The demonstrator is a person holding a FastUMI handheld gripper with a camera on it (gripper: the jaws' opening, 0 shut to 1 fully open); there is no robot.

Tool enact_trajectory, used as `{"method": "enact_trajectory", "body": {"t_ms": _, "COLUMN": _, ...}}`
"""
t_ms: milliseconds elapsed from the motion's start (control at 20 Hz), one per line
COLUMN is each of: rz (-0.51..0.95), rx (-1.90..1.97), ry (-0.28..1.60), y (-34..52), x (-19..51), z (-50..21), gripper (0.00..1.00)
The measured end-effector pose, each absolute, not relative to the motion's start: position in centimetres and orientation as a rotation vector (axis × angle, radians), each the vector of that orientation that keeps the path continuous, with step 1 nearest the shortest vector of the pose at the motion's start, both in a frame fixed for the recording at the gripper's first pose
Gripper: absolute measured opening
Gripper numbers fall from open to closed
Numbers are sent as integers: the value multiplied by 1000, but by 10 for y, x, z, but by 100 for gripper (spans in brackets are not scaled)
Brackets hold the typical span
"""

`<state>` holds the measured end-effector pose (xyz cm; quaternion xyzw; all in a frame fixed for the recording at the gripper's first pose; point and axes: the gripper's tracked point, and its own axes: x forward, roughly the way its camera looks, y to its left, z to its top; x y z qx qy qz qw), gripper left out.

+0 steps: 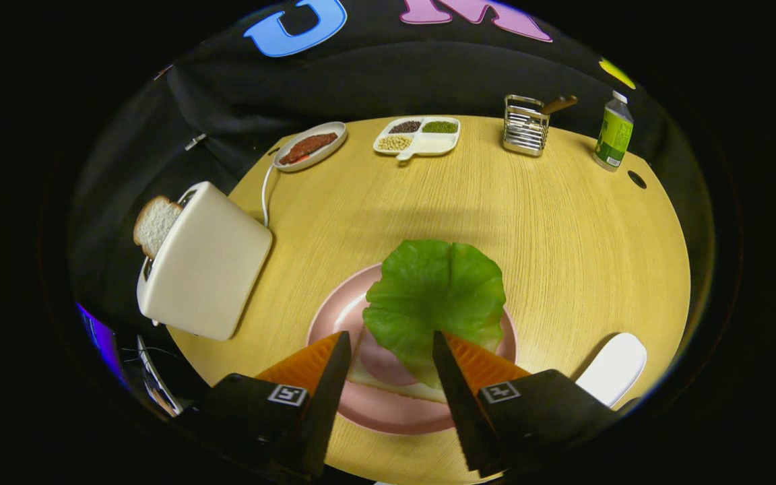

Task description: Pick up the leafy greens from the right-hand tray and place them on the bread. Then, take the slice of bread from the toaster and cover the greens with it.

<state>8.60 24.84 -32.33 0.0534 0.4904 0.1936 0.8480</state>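
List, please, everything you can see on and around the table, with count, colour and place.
table: one, light wood, round, under everything
plate: one, pink, between and just ahead of the fingers
bread: one slice on the plate, pale, with a pink slice on it
greens: one leaf, green, lying over the bread
toaster: one, cream, left of the plate
toast: one white slice, standing in the toaster
oval dish: one, white, with red-brown food, far side
divided dish: one, white, holding beans and seeds, far side
rack: one, metal, far right
bottle: one, green label, right of the rack
white tray: one, right of the plate
tool: one, fingers open, over the plate
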Motion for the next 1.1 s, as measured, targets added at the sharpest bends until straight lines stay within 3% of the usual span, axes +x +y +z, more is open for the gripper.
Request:
{"method": "enact_trajectory", "body": {"t_ms": 50, "rz": 411, "rx": 126, "ry": 1012, "y": 248, "x": 87, "z": -314, "gripper": 97}}
{"method": "enact_trajectory", "body": {"t_ms": 100, "rz": 404, "rx": 133, "ry": 989, "y": 250, "x": 89, "z": -307, "gripper": 100}}
{"method": "enact_trajectory", "body": {"t_ms": 450, "rz": 457, "rx": 163, "ry": 784, "y": 289, "x": 93, "z": -216, "gripper": 99}}
{"method": "enact_trajectory", "body": {"t_ms": 850, "rz": 702, "rx": 39, "ry": 599, "y": 402, "x": 77, "z": -129, "gripper": 99}}
{"method": "enact_trajectory", "body": {"t_ms": 1100, "rz": 822, "rx": -35, "ry": 581, "y": 476, "x": 60, "z": -126, "gripper": 99}}
